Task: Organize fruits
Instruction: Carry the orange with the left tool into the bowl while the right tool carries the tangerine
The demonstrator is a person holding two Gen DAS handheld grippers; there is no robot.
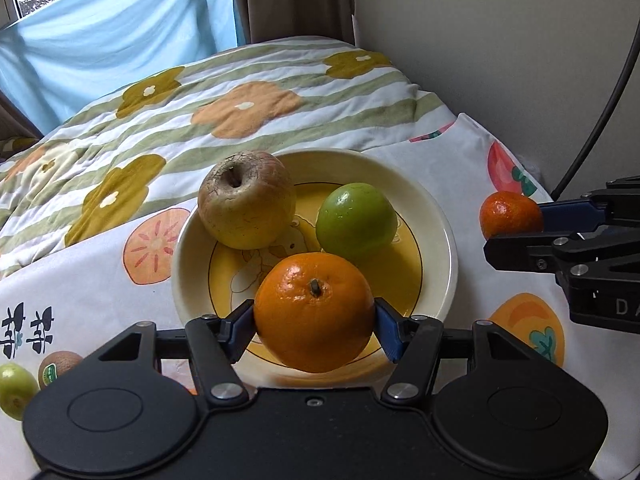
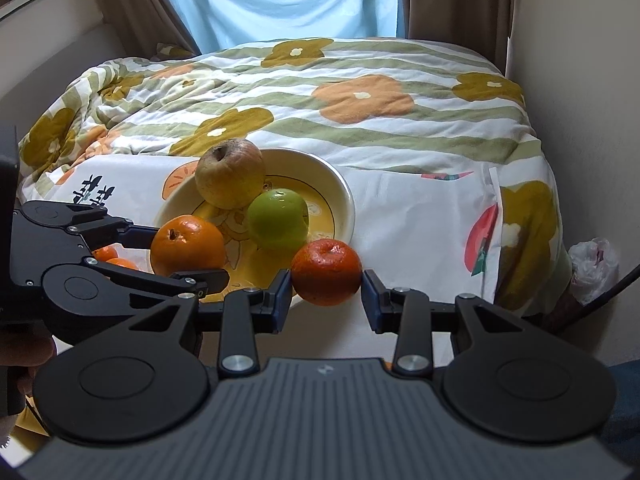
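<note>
Hidden or cut off: the lower part of the large orange (image 1: 315, 312) is lying behind the left claw (image 1: 315, 330) body in the left wrist view. At that view's lower left edge a small green fruit (image 1: 15, 390) and a kiwi (image 1: 60, 366) are partly blocked by the claw housing. In the right wrist view two small orange fruits (image 2: 114, 258) are showing only as slivers between the left claw's arms. The print on the white cloth (image 1: 460, 152) is too distorted to read. A white plastic bag (image 2: 592, 260) is sitting at the right edge beside the bed (image 2: 360, 92).

Count: one bowl (image 1: 440, 216), cream with a yellow centre, is resting on the cloth. Inside it are sitting one yellowish apple (image 1: 247, 199) and one green apple (image 1: 356, 220). Two claws are in view, each carrying one fruit.

Pose: the left claw is reaching level over the bowl's near rim, its blue pads (image 1: 240, 330) pressing both sides of the large orange, which is hanging above the bowl's near side. The right claw (image 2: 326, 288) is gripping a smaller red-orange mandarin (image 2: 327, 272) between its pads, just outside the bowl's right rim; whether the mandarin is touching the rim cannot be told. The two claws are pointing at roughly right angles to each other.
</note>
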